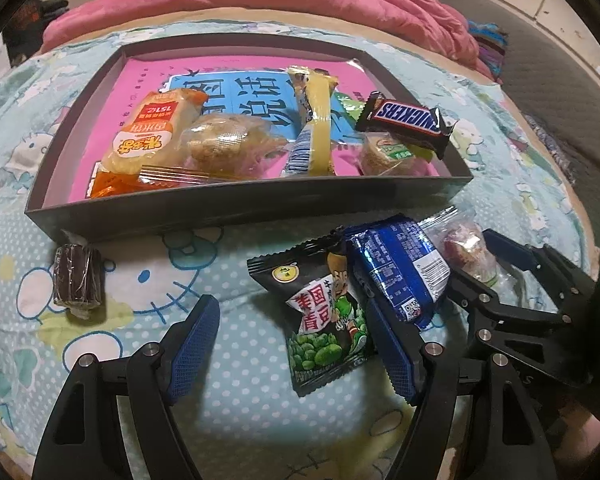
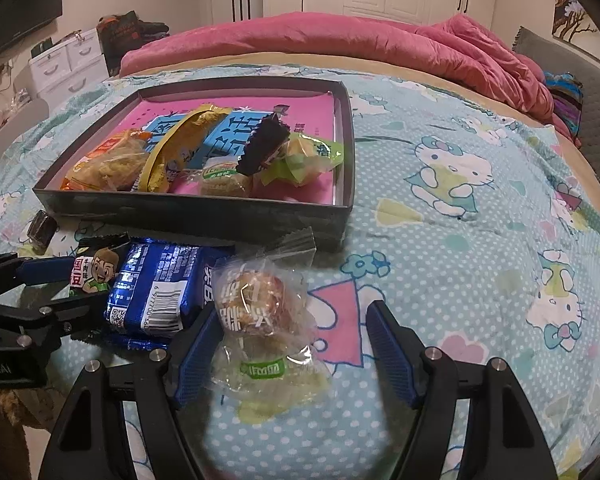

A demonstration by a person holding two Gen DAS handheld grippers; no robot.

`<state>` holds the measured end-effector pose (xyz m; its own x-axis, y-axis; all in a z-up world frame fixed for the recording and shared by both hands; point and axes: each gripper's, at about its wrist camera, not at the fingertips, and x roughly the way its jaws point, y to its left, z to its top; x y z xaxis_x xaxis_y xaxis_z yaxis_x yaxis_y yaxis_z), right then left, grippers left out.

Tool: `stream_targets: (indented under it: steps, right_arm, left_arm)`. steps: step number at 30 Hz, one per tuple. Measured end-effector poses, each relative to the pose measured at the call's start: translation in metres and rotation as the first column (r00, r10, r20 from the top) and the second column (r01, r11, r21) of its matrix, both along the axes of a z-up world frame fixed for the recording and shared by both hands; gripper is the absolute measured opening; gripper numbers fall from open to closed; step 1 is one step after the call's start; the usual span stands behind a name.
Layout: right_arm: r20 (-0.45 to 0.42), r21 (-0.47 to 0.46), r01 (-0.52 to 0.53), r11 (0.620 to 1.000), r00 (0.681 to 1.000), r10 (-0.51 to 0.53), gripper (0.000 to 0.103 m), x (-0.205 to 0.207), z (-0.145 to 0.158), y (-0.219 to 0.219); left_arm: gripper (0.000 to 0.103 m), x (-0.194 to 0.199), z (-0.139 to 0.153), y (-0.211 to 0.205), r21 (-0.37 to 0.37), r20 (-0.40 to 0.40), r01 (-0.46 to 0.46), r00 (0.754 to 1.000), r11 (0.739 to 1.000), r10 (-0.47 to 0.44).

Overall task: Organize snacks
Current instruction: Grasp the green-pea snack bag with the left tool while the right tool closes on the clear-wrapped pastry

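Shallow dark box (image 1: 236, 204), open-topped, pink-and-blue printed liner; holds a Snickers bar (image 1: 406, 122) propped on its right wall, an orange rice-cracker pack (image 1: 148, 140), a long yellow packet (image 1: 314, 128) and clear-wrapped pastries. Loose in front of it on the bedsheet: black green-pea packet (image 1: 320, 312), blue foil pack (image 1: 400, 268) overlapping it, clear-wrapped pastry (image 2: 260, 312). Small dark brown wrapped block (image 1: 78, 276) lies apart, near the box's front left corner.

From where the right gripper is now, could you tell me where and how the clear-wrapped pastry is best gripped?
Grip the clear-wrapped pastry across its round, bulging middle, coming down from above. It lies flat on the bedsheet between the open right gripper fingers. The crinkly ends are thin film and would probably slip. The blue packet lies close on its left, so keep that finger tight against the pastry.
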<state>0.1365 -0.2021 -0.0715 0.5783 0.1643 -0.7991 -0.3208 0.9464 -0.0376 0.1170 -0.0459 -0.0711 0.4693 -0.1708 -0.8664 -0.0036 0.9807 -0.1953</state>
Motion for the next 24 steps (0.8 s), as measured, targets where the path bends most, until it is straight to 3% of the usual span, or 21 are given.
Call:
stream_targets:
  steps: [7, 12, 15, 19, 24]
  right_arm:
    - [0.014, -0.018, -0.003, 1.000, 1.000, 0.003, 0.072, 0.000, -0.002, 0.003]
    - [0.028, -0.031, -0.010, 0.999, 1.000, 0.011, 0.063, 0.000, -0.002, 0.006]
    - [0.040, -0.027, -0.008, 1.000, 0.999, 0.009, 0.051, 0.000, 0.000, 0.006]
    - [0.053, -0.021, -0.006, 1.000, 0.999, 0.007, 0.050, 0.000, 0.003, 0.007]
    - [0.061, 0.028, 0.019, 0.999, 0.998, -0.020, 0.050, -0.002, 0.012, -0.001]
  left_arm:
    - [0.077, 0.002, -0.002, -0.008, 0.049, 0.017, -0.051, 0.999, 0.997, 0.050]
    - [0.077, 0.003, -0.003, -0.011, 0.065, 0.027, -0.073, 0.997, 0.995, 0.071]
    - [0.065, 0.003, -0.003, -0.010, 0.068, 0.043, -0.069, 0.997, 0.995, 0.066]
    - [0.046, 0.002, -0.003, 0.000, 0.049, 0.048, -0.076, 0.996, 0.996, 0.074]
    - [0.035, 0.004, -0.001, 0.013, -0.002, 0.052, -0.086, 0.995, 0.996, 0.086]
